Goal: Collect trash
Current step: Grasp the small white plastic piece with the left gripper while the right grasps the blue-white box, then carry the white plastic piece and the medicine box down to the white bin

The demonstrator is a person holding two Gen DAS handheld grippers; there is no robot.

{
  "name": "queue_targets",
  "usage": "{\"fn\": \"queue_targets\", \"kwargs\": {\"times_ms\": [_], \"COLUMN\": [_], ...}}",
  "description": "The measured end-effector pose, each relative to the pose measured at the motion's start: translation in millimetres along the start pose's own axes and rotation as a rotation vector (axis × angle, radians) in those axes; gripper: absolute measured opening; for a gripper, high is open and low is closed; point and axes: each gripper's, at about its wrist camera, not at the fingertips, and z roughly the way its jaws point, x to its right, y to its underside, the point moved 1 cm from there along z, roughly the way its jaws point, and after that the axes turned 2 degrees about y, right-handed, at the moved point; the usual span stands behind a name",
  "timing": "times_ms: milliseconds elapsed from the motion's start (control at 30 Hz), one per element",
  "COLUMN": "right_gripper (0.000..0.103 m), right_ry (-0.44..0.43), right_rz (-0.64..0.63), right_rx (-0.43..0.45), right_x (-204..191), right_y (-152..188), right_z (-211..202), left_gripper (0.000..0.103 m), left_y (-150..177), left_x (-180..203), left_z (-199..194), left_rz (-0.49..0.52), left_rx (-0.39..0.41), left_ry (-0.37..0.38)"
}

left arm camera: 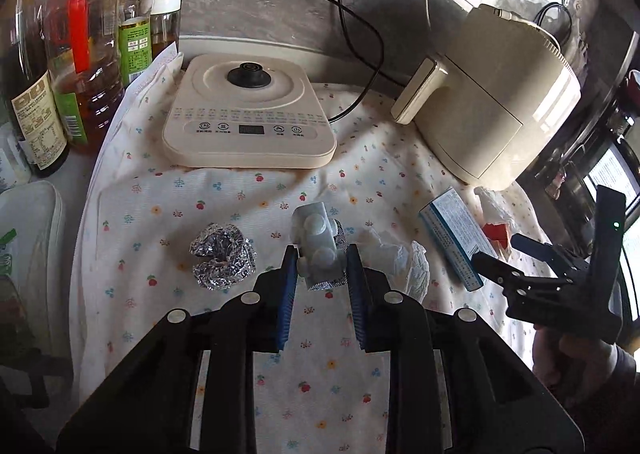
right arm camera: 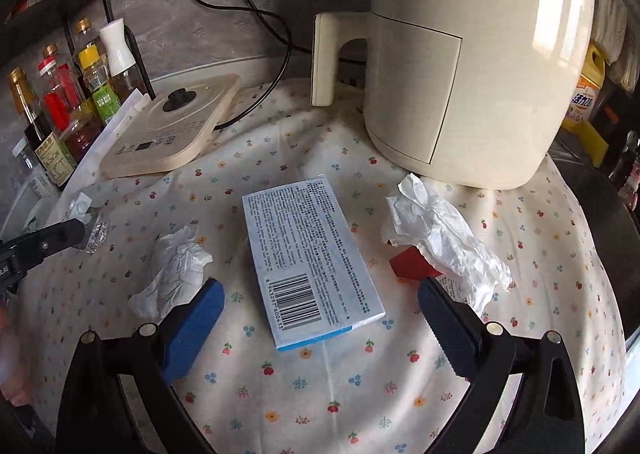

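Step in hand: pickup of the first pieces of trash; nothing looks collected yet, and no bin or bag is visible in either view.
Left gripper (left arm camera: 322, 260): jaws closed in on a used blister pack (left arm camera: 318, 244), which sits between the blue pads and appears pinched; whether it is lifted off the cloth cannot be told.
Right gripper (right arm camera: 320, 304): jaws wide apart, hovering over the near end of a blue-and-white medicine box (right arm camera: 310, 258), one pad on each side, not touching it.
Trash on the table (right arm camera: 360, 394): a foil ball (left arm camera: 222, 260) left of the blister pack; a crumpled tissue (right arm camera: 174, 268) between pack and box; a second crumpled tissue (right arm camera: 444, 234) right of the box, partly covering a small red carton (right arm camera: 412, 264).
Not trash: an induction cooker (left arm camera: 250, 114) at the far left, an air fryer (right arm camera: 472, 62) at the far right, oil and sauce bottles (left arm camera: 86, 42) along the left edge.
Next move, left: probably raise the pack clear and carry it to wherever trash goes.
Next move, right: likely lower and close across the box's narrow width; it lies flat, so the pads must reach its side edges.
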Motion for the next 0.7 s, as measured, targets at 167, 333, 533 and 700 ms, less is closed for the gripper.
{"fn": "queue_targets", "kwargs": {"times_ms": [167,333,533,700], "right_gripper": [0.076,0.066,0.065,0.065], "right_ry": [-0.024,-0.061,-0.078,-0.098], "right_rz": [-0.033,-0.033,-0.034,-0.011], "right_rx": [-0.051,-0.064,-0.015,0.013], "right_x": [-3.4,-9.1,-14.7,-8.4], "right_y": [0.8,6.7,18.1,38.9], "right_z": [14.7,8.7,-25.8,-59.5], "left_gripper": [0.025,0.025,0.025,0.025], "left_y": [5.2,12.7,30.8,49.7], "left_x": [-3.1,-7.9,-3.4,9.0], "left_z": [-11.2,-27.9,-50.5,-66.6], "left_rz": [-0.014,-0.042,-0.062,-0.068], "left_rx": [0.015,0.047,0.078,0.090], "left_ry": [-0.011,-0.039,-0.047,-0.041]}}
